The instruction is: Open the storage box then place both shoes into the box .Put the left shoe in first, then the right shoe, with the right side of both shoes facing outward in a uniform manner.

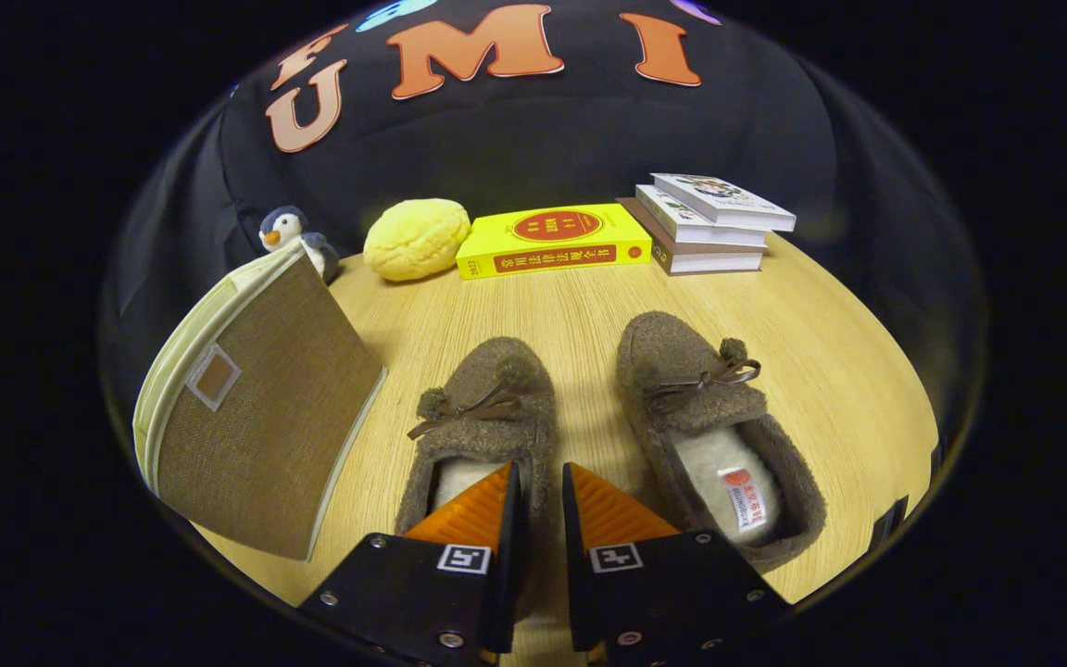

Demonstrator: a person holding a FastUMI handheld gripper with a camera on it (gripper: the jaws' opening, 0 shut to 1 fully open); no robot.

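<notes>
The gripper (541, 482) has its fingers drawn close together, pinching the right-hand rim of the left shoe (483, 421) at its opening; one finger sits inside the shoe over the pale lining, the other just outside its wall. The right shoe (714, 435) lies just to the right of the fingers, apart from the left one, its toe pointing away like its mate's. Left of the fingers stands the storage box (256, 417), tilted, its woven brown lid facing the gripper and shut. Beyond the shoes on the wooden worktop (580, 306) lie a yellow book (554, 241), a stack of books (709, 225), a yellow bun-shaped toy (417, 239) and a small penguin toy (291, 232).
</notes>
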